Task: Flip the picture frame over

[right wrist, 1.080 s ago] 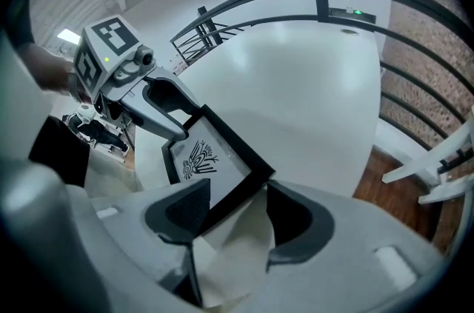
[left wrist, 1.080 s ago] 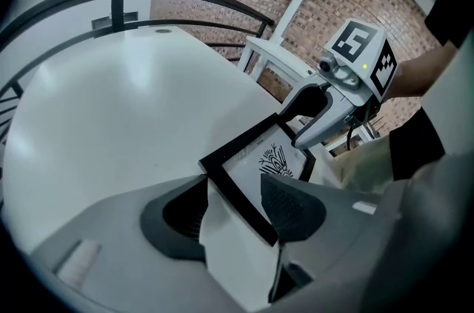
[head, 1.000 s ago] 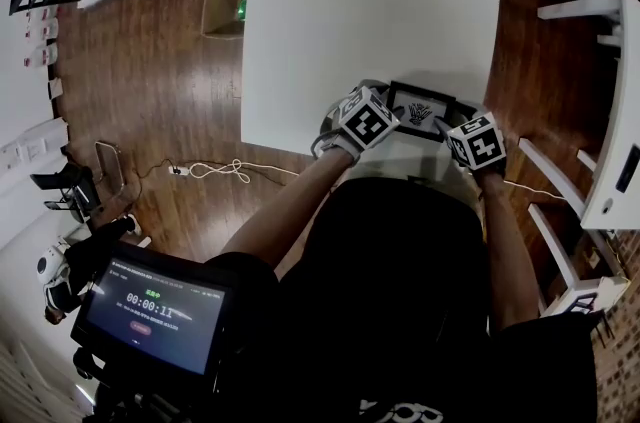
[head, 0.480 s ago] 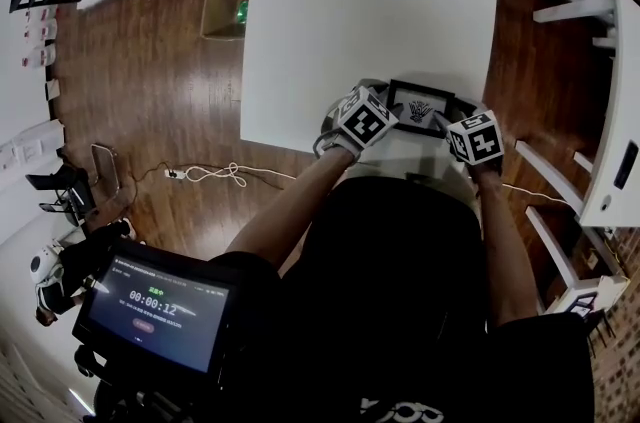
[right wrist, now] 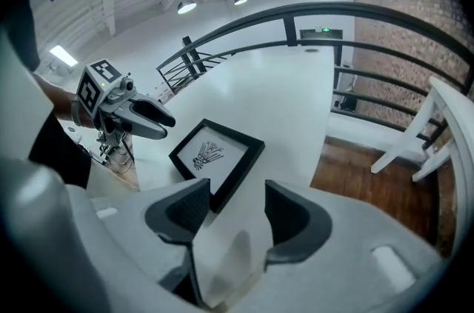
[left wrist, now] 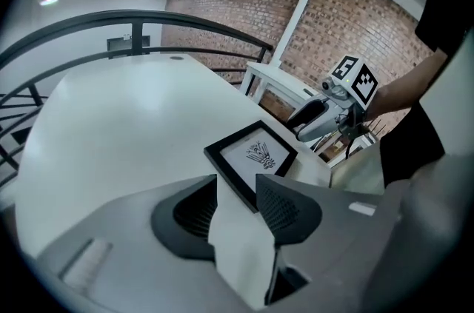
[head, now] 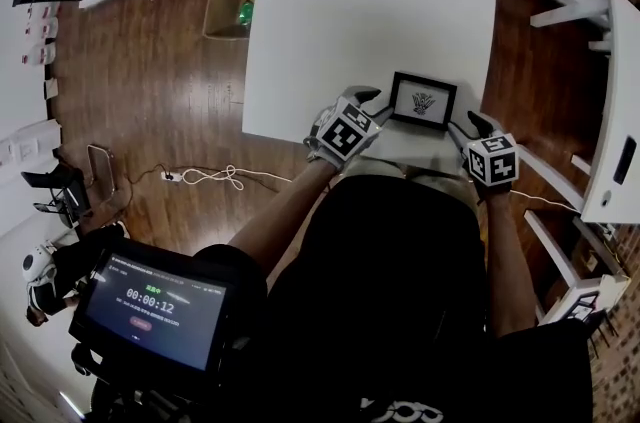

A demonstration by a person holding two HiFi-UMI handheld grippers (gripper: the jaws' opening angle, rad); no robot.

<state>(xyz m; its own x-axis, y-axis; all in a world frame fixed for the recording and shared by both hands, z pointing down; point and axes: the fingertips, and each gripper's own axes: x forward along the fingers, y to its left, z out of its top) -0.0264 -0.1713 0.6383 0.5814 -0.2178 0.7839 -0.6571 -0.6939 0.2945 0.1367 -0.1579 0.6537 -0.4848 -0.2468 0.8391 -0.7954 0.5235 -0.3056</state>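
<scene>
The black rectangular picture frame [head: 423,101] lies face-up on the white surface [head: 370,1] between the left gripper [left wrist: 237,186], whose fingers have just been closing slightly but are still apart and empty, and the right gripper [right wrist: 237,189], whose fingers are also apart and empty.

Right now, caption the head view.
Black rectangular picture frame lying artwork-side up by the near edge of a white table above wooden flooring.

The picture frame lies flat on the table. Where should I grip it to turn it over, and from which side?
Probably the black rim at a short end, coming in low from the side. The picture frame lies flat and face up on the table, so only its thin outer edge offers a hold; the right gripper, open, sits beside the right end.
</scene>
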